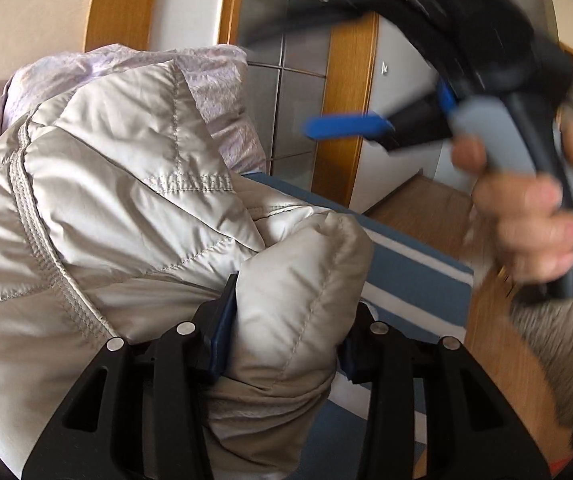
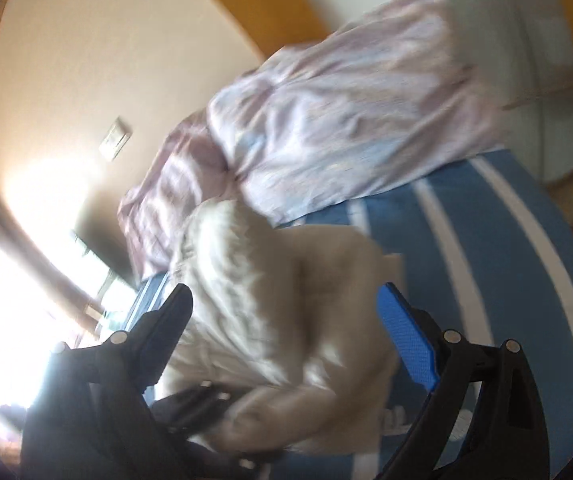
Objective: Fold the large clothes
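the left claw [image 1: 282, 320] is clamped on a puffy fold of the beige quilted jacket [image 1: 126, 200] – the rest is heaped on the blue striped bed [image 1: 418, 280]. the right claw [image 2: 286, 316] gapes wide, holding nothing, jacket beneath it.

Blue white-striped bed cover [image 2: 498, 216] carries beige quilted jacket [image 2: 286, 320] and crumpled lilac bedding [image 2: 346, 112] beside it.

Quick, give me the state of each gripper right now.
Left gripper: shut on a bunched fold of the beige quilted jacket.
Right gripper: open, holding nothing, raised above the jacket and the blue striped bed cover.
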Motion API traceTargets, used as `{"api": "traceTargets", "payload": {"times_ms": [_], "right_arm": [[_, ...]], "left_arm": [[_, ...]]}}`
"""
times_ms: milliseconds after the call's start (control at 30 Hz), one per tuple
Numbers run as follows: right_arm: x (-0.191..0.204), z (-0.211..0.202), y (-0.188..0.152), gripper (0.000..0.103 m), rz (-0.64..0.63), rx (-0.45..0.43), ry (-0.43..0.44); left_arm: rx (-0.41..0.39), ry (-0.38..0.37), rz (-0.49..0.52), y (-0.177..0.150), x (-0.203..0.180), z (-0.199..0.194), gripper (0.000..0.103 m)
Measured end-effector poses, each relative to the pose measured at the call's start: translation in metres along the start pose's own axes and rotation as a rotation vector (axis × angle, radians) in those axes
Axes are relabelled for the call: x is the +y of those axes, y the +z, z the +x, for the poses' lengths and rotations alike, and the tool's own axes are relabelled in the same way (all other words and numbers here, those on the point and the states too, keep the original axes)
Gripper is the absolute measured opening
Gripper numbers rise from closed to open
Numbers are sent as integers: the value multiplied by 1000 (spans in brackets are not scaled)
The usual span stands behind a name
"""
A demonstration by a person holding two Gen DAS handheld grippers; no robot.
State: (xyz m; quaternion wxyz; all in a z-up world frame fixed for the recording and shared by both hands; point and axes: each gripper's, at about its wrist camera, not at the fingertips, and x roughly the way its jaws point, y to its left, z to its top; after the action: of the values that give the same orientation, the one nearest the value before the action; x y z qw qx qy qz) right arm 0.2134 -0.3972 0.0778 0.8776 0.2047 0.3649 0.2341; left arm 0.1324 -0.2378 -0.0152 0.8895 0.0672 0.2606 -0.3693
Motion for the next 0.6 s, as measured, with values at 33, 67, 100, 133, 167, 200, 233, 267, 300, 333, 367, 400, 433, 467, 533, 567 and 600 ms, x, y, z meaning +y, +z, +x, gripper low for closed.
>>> {"api": "traceTargets", "payload": {"times_ms": [33, 67, 100, 133, 167, 200, 233, 267, 300, 333, 367, 400, 433, 467, 533, 567, 600], "right_arm": [[5, 10, 4, 94, -21, 35, -4], [9, 16, 4, 94, -33, 53, -15], [11, 22, 4, 94, -45, 71, -29], [12, 32, 5, 94, -55, 95, -49], [12, 36, 5, 93, -52, 104, -59], [10, 42, 5, 93, -43, 117, -60], [7, 46, 6, 91, -32, 126, -53], [3, 50, 6, 90, -21, 136, -43], [0, 53, 5, 89, -13, 146, -36], [-2, 56, 4, 88, -7, 154, -35], [-5, 60, 3, 87, -1, 167, -43], [-9, 62, 2, 85, 4, 177, -46], [-12, 65, -1, 83, 12, 195, -40], [-16, 67, -3, 82, 21, 207, -29], [-23, 72, -7, 77, 47, 236, 3], [-27, 75, -11, 76, 64, 256, 20], [-30, 77, -14, 72, 71, 270, 31]], "left_arm": [[6, 7, 16, -2, -3, 2, 42], [11, 12, 29, -2, -7, 5, 42], [17, 18, 45, -4, -10, 7, 42], [22, 24, 60, -5, -12, 9, 42], [28, 29, 71, -8, -16, 10, 42], [32, 32, 79, -10, -18, 11, 42], [38, 35, 90, -12, -20, 12, 42], [42, 37, 98, -13, -22, 14, 42], [46, 39, 104, -14, -23, 15, 42], [50, 41, 110, -15, -24, 17, 42], [53, 45, 117, -17, -26, 18, 42], [55, 49, 123, -17, -28, 18, 42], [58, 51, 129, -12, -22, 24, 42], [61, 56, 137, -13, -24, 25, 42], [67, 62, 148, -8, -22, 29, 43], [69, 64, 152, -7, -23, 31, 43], [72, 65, 157, -7, -24, 32, 45]]}}
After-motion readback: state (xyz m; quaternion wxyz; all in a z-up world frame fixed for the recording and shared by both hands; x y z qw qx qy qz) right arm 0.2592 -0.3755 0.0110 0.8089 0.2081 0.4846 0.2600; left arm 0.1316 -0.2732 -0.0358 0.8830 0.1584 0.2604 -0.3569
